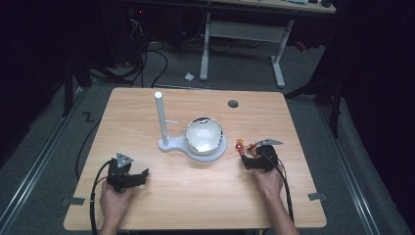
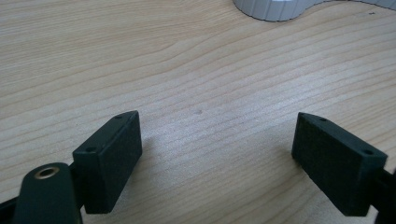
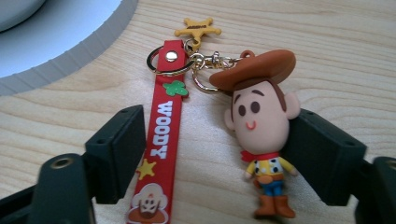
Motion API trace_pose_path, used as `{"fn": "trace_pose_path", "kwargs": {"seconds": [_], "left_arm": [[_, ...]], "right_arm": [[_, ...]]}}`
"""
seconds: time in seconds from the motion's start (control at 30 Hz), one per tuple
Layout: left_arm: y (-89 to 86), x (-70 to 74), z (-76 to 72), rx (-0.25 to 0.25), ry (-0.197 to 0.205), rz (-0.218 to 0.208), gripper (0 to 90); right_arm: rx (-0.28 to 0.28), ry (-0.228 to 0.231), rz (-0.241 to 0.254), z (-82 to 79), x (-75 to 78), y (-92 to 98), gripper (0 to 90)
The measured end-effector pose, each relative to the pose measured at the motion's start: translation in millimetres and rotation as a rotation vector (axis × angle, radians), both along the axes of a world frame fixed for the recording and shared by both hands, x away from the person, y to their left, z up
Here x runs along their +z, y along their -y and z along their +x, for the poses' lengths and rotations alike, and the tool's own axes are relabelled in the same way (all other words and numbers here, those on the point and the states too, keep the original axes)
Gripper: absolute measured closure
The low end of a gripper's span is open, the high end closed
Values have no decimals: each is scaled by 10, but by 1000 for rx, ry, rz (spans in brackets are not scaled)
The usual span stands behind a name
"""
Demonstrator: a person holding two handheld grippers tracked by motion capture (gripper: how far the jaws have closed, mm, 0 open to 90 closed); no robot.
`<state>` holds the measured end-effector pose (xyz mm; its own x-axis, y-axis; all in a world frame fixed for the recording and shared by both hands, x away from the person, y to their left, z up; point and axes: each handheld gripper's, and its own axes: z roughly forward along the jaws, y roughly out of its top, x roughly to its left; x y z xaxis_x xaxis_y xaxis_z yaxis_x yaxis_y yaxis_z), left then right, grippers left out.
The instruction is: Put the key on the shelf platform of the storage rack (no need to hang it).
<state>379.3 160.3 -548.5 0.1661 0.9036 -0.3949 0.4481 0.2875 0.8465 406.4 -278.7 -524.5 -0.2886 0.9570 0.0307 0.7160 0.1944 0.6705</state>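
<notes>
1. Right tongs (image 3: 219,154) lie low on the counter (image 1: 195,196), jaws spread around a keychain (image 3: 210,135). The left pad sits beside the red strap (image 3: 161,140); the right pad looks to touch the figure's (image 3: 261,126) head. The strap and figure lie between the pads with no squeeze evident.
2. The keychain lies flat on the counter just right of the white stand (image 1: 169,144) that carries a bowl (image 1: 203,136), with its ring end towards the stand.
3. Left tongs (image 2: 219,154) rest on the counter at the near left, jaws spread and empty, well apart from the work.
4. Step in hand, by judgement: closing on the keychain for a pickup.
5. Advice: centre the jaws so both strap and figure are caught, keep the pads flush to the counter, and close slowly. A grip on the rounded head alone may slip; the strap offers the flatter hold.
</notes>
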Motion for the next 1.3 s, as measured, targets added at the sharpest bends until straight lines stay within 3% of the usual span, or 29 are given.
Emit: {"fn": "trace_pose_path", "kwargs": {"seconds": [0.07,0.1,0.17,0.43,0.7,0.77,1.07,1.3], "left_arm": [[0,0,0,0,0,0,165],[0,0,0,0,0,1,165],[0,0,0,0,0,0,165],[0,0,1,2,0,0,167],[0,0,1,2,1,0,168],[0,0,1,2,1,0,169],[0,0,1,3,1,0,171],[-1,0,1,3,1,0,171]], "right_arm": [[8,2,-3,-9,5,-8,281],[20,9,-41,-23,5,-41,323],[24,15,-53,-34,3,-57,349],[62,16,-49,-49,20,-81,502],[79,20,-24,-59,44,-58,557],[86,43,5,-84,92,-33,657],[103,47,-6,-93,99,-31,666],[87,79,49,-128,184,54,674]]}}
